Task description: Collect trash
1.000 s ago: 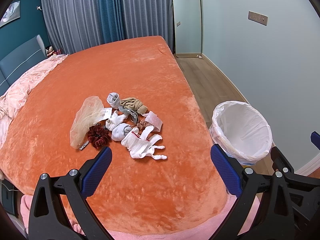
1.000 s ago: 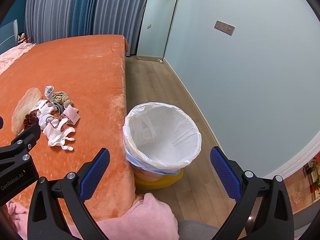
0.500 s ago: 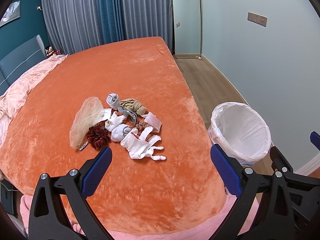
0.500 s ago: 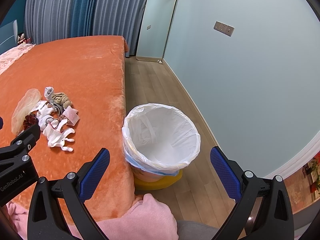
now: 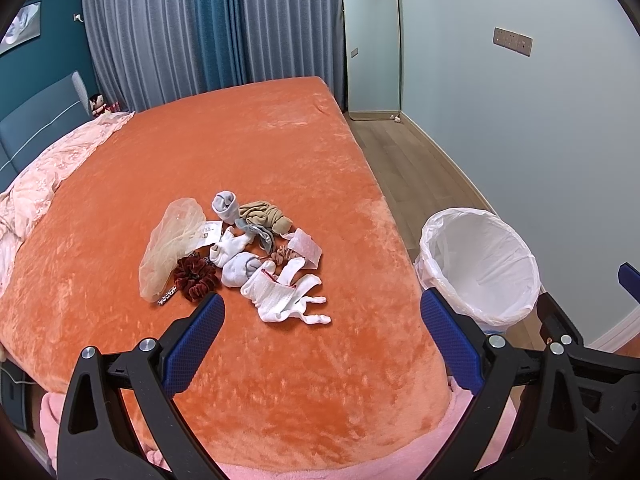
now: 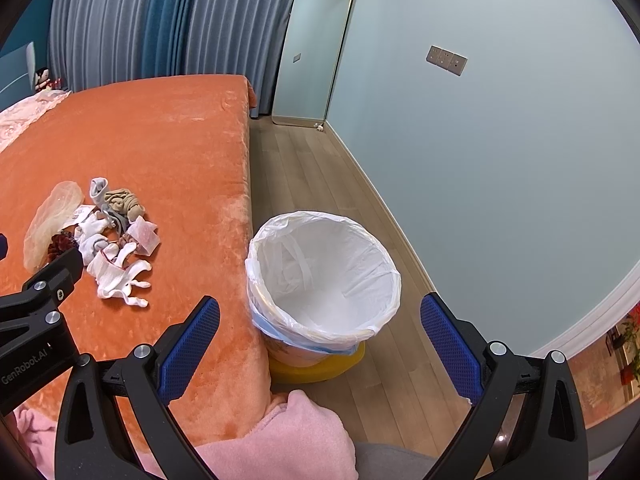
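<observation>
The left gripper [image 5: 322, 332] hangs wide open and empty over the near part of the orange bed [image 5: 248, 152], just short of a pile [image 5: 240, 256] of socks, a dark red scrunchie [image 5: 196, 280], a clear bag [image 5: 172, 240] and wrappers. The right gripper [image 6: 320, 338], also spread wide and holding nothing, hovers above the white-lined bin [image 6: 324, 272] on the floor, right beside the bed's edge.

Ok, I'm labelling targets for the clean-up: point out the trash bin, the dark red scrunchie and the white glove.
trash bin [image 6: 384, 280], right wrist view, white liner at rim.
dark red scrunchie [image 5: 196, 280], left wrist view, velvet ring.
white glove [image 5: 280, 298], left wrist view, palm.
</observation>
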The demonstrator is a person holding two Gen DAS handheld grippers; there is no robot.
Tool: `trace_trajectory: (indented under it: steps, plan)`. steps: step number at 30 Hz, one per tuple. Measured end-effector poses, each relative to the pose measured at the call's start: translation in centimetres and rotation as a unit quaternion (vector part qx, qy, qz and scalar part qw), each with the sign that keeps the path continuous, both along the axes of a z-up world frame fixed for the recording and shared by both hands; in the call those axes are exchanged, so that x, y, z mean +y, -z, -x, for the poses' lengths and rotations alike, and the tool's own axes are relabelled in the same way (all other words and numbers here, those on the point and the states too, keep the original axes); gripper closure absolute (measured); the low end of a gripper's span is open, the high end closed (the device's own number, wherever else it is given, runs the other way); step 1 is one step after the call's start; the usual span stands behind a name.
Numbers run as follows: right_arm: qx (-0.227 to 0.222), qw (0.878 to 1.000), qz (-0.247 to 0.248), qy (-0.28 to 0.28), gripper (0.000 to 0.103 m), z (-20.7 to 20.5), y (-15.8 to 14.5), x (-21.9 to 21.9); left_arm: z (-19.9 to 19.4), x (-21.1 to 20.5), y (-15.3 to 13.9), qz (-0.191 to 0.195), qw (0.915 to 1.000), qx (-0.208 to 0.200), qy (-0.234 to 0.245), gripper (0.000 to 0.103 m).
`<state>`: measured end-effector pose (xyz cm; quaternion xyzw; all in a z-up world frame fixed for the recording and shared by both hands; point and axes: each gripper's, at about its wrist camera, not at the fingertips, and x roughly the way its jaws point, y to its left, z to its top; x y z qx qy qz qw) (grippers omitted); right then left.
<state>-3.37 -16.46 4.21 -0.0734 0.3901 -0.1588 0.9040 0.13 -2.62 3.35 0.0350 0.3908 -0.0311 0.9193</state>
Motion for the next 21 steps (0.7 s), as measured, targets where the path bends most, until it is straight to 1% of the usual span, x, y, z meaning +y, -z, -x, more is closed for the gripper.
trace_trajectory:
  steps: [4, 6, 10, 14, 21]
  plan:
    - [-0.004, 1.000, 0.003, 0.000, 0.007, 0.4, 0.0, 0.7, -0.4, -0.6, -0.5, 0.003, 1.0000, -0.003, 0.002, 0.009]
    - [-0.006, 1.000, 0.003, -0.001, 0.007, 0.3, 0.0, 0.9, -0.3, 0.2, -0.1, 0.006, 1.0000, -0.005, 0.003, 0.009]
    - [-0.011, 1.000, -0.002, -0.001, 0.007, 0.4, 0.1, 1.3, -0.7, 0.2, -0.2, 0.011, 0.9999, -0.007, 0.004, 0.009]
    - [-0.011, 1.000, -0.012, -0.004, 0.007, 0.5, 0.3, 2.1, -0.8, 1.4, -0.1, 0.019, 0.9998, -0.010, 0.005, 0.009]
    - [-0.017, 0.999, -0.033, -0.022, 0.007, 0.0, 0.9, 4.2, -1.0, 4.6, 0.8, 0.024, 0.9996, -0.015, 0.000, 0.009]
